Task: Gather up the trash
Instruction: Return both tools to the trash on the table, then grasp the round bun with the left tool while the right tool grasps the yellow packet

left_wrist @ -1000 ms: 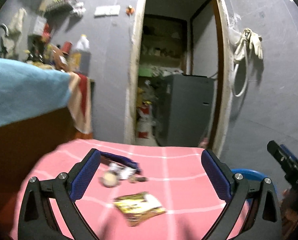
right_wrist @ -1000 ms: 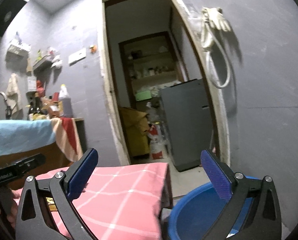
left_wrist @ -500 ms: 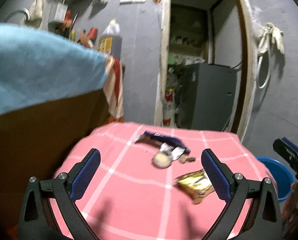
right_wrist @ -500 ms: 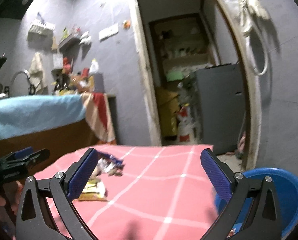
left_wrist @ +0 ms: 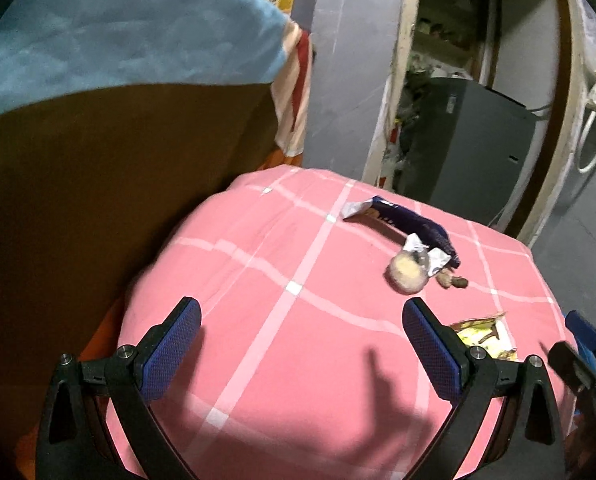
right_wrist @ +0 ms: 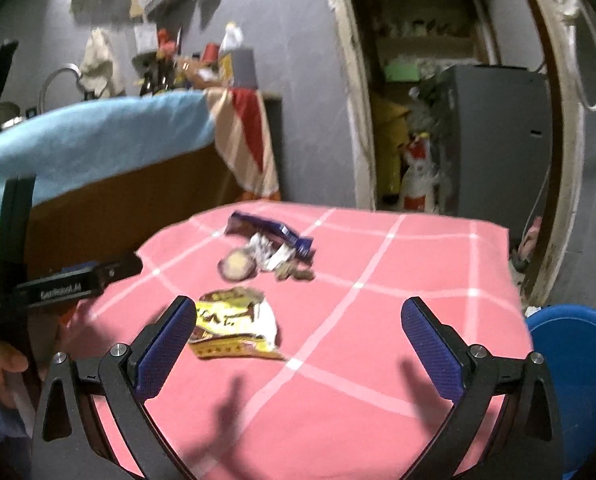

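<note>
Trash lies on a table with a pink checked cloth. There is a purple wrapper, a round pale lid, crumpled foil, small brown scraps and a yellow snack packet. My left gripper hovers open over the cloth, left of the trash. My right gripper is open above the cloth, its left finger next to the yellow packet. Neither holds anything.
A blue basin sits low at the table's right. A brown counter with a blue towel flanks the left side. Behind is a grey wall, an open doorway and a grey appliance. A hand holds the left tool.
Both grippers have tilted down and come in over the table. The trash now sits closer in the right view; in the left view it has slid to the right.
</note>
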`<state>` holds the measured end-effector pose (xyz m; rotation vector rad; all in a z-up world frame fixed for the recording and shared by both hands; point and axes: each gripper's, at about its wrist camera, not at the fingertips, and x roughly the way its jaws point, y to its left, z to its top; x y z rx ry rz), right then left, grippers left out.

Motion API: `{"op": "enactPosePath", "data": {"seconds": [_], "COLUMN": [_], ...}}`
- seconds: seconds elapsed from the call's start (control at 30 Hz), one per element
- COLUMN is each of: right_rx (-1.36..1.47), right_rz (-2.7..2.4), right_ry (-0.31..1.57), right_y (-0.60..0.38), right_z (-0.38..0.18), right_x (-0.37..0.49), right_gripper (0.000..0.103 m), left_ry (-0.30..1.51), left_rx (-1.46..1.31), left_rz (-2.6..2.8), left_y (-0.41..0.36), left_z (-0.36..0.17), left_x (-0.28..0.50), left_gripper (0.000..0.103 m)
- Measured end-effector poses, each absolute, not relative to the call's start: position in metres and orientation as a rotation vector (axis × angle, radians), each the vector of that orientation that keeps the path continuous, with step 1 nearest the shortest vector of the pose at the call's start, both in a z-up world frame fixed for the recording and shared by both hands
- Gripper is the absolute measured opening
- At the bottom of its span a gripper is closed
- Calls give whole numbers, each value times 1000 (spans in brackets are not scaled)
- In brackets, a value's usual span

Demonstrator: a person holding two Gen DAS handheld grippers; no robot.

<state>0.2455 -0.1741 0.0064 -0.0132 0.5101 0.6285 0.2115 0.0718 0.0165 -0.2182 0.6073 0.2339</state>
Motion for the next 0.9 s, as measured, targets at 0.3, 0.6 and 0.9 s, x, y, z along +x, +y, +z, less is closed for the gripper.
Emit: {"op": "enactPosePath", "data": {"seconds": [0.3, 0.6, 0.9], "right_rx": [-125, -170, -118], "right_rz": [687, 718, 708], "right_ry": [648, 732, 782], "right_y": [-133, -115, -122], "right_z": [-3, -11, -16], "right_x": [263, 279, 303], "right_gripper": [103, 101, 76], "left_ry": [687, 742, 772], "left_rx": [-185, -188, -173], "left_rz": [237, 199, 142], "left_y": [79, 84, 81], "left_z": [13, 5, 4], "left_x": [224, 242, 259], "left_gripper": [99, 99, 99]}}
